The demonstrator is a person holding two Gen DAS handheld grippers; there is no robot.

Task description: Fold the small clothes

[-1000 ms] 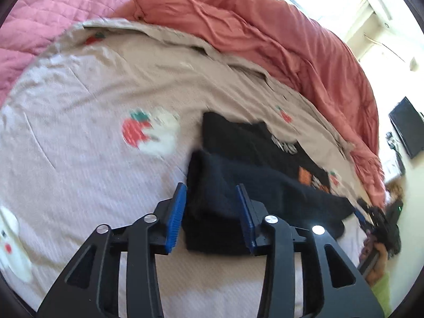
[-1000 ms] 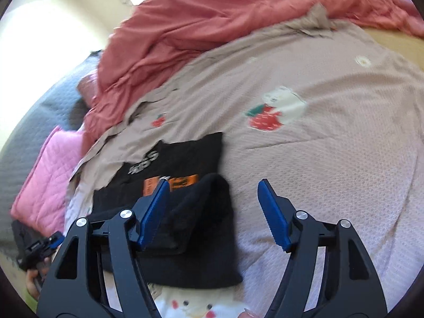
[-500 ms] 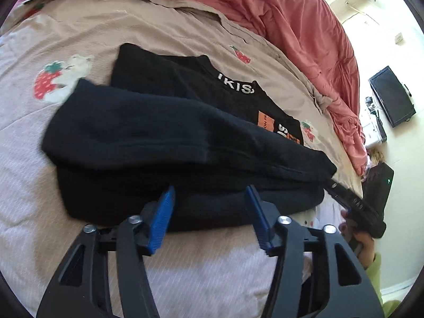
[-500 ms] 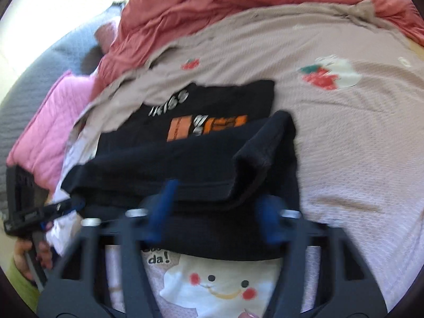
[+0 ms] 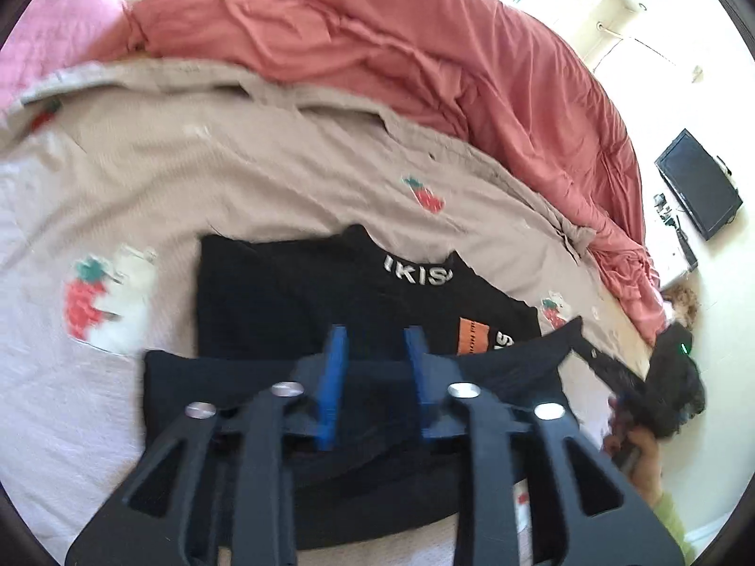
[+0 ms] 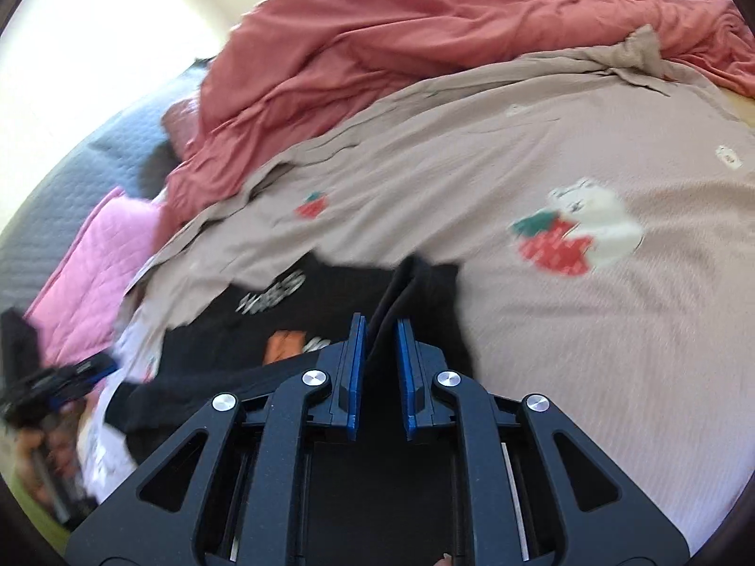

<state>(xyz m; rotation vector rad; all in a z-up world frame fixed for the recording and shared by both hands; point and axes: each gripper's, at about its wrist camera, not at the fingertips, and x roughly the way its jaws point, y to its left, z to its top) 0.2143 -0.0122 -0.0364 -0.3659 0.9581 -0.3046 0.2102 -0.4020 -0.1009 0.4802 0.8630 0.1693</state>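
A: Status on the fold?

B: Partway, by my reading. The black shirt (image 5: 292,297) lies flat on the bed (image 5: 155,174), print side up — white lettering near the collar, an orange patch lower down. Its near edge is raised and doubled over toward the print. Not yet laid down or squared.

A: Tools?

B: Right tool (image 6: 380,344) has its blue pads nearly together, a fold of the black cloth pinched between them and standing up in a ridge. Left tool (image 5: 375,353) is partly open, cloth between and under the pads; the picture is blurred, so I cannot tell whether they press on it. In the left view the shirt's far corner stretches toward the right tool, which suggests that end is under tension.

A: What is left?

B: Likely carry the raised edge over the print, release, flatten, then one more fold — a guess from how it lies.

A: Surroundings?

B: A rumpled red duvet (image 5: 424,61) along the far side of the bed, well apart from the shirt. A pink quilt (image 6: 99,254) at the bed's end. A dark screen (image 5: 698,191) on the wall. The sheet around the shirt carries only strawberry prints. Nothing blocks the fold.
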